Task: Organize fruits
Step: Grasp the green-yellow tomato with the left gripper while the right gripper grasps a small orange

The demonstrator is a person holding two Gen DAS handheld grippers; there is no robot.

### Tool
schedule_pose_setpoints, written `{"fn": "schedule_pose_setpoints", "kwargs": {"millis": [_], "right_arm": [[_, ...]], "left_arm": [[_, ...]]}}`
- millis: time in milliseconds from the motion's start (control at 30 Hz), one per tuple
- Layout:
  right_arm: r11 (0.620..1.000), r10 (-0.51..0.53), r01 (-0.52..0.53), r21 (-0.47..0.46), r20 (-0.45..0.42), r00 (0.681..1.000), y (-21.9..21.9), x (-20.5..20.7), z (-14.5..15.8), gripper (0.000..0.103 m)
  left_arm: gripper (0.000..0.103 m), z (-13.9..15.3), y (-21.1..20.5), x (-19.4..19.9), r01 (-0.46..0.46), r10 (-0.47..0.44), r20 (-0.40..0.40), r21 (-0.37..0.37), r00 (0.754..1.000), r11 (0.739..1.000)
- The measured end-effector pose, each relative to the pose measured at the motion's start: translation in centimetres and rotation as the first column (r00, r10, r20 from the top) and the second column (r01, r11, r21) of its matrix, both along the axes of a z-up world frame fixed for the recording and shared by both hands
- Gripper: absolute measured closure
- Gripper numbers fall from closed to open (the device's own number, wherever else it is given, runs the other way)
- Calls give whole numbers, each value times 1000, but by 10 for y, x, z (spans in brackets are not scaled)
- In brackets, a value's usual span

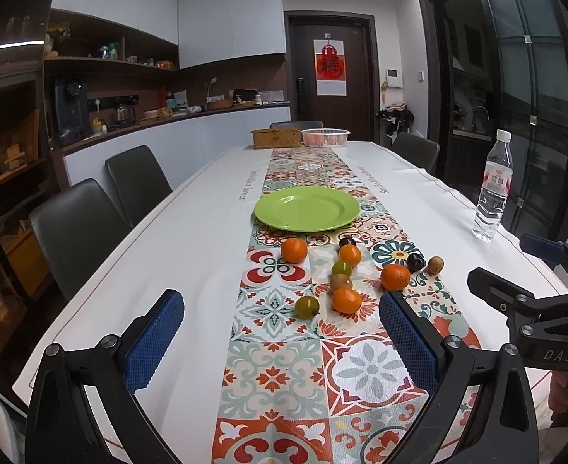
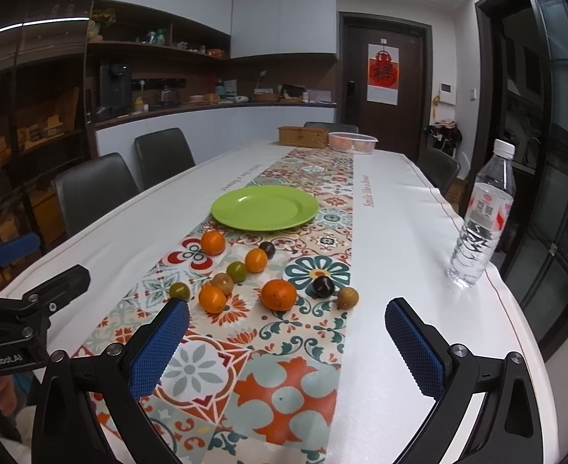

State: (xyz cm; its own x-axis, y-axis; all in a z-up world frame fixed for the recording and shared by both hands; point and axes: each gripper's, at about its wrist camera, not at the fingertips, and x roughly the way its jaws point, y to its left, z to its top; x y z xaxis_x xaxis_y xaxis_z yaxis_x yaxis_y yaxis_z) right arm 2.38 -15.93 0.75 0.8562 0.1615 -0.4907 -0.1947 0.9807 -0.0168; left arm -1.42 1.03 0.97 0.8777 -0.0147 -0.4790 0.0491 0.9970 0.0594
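An empty green plate [image 1: 306,208] [image 2: 264,207] lies on the patterned table runner. In front of it several small fruits are scattered: oranges [image 1: 294,250] [image 2: 278,294], green ones [image 1: 307,306] [image 2: 237,271], dark plums [image 1: 416,262] [image 2: 323,286] and brown ones [image 1: 435,264] [image 2: 348,297]. My left gripper [image 1: 282,342] hovers open just short of the fruits, nothing between its blue pads. My right gripper [image 2: 287,344] is open too, near the closest orange, holding nothing. Each gripper shows at the edge of the other's view.
A clear water bottle [image 1: 493,185] [image 2: 481,212] stands near the table's right edge. A wicker box [image 1: 276,138] and a white basket of fruit [image 1: 325,136] sit at the far end. Dark chairs [image 1: 75,228] line the left side.
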Motion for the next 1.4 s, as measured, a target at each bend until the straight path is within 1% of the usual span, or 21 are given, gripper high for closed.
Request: {"fn": "schedule_pose_setpoints", "kwargs": {"millis": [133,200,333,400,433,467,500,567,733,833,967,1067,1133,1267,1400], "right_arm": [[999,34,-34,-17,21,999,7,4,-4,1],[998,50,-49,-26,28,998,10,6,-6,1],[995,88,-86,-45,33,996,18,13,-11,1],[993,104,-102,-61,34,994,22,17,-13,4],[992,112,-110,-70,33,993,25,20,-15,7],[990,119,-117,-76,30,992,27,23,-16,9],[989,128,-126,-77,23,991,29,26,-18,10],[986,147,-146,-79,6,989,32,32,-22,13],[978,196,-198,-71,-40,980,43,48,-31,23],[970,226,-231,-75,-73,971,51,58,-38,30],[962,257,-267,-64,-125,958,59,69,-47,36],[958,270,-281,-63,-149,951,63,76,-53,40],[955,275,-289,-67,-165,947,66,80,-57,42],[950,291,-308,-57,-210,933,71,94,-66,49],[944,306,-327,-48,-244,920,76,104,-74,53]], "left_arm": [[1,-5,1,5,24,-24,1,3,1000,1000],[6,-8,2,9,42,-42,5,10,999,999],[8,-14,1,17,62,-63,13,30,998,998],[12,-18,1,22,75,-75,12,39,997,996],[13,-19,1,25,80,-80,9,44,997,996],[17,-22,1,29,81,-81,8,47,997,996],[19,-23,2,31,82,-83,7,46,997,996],[19,-27,4,38,96,-96,-5,42,995,995],[26,-37,7,54,130,-128,-35,57,991,990],[33,-43,7,63,156,-153,-57,57,987,986],[41,-53,7,77,212,-206,-104,52,973,976],[43,-58,5,84,244,-235,-127,63,964,968],[45,-62,4,90,271,-261,-148,57,954,961],[54,-71,5,103,308,-295,-203,35,934,951],[56,-79,5,113,330,-316,-242,19,917,944]]}}
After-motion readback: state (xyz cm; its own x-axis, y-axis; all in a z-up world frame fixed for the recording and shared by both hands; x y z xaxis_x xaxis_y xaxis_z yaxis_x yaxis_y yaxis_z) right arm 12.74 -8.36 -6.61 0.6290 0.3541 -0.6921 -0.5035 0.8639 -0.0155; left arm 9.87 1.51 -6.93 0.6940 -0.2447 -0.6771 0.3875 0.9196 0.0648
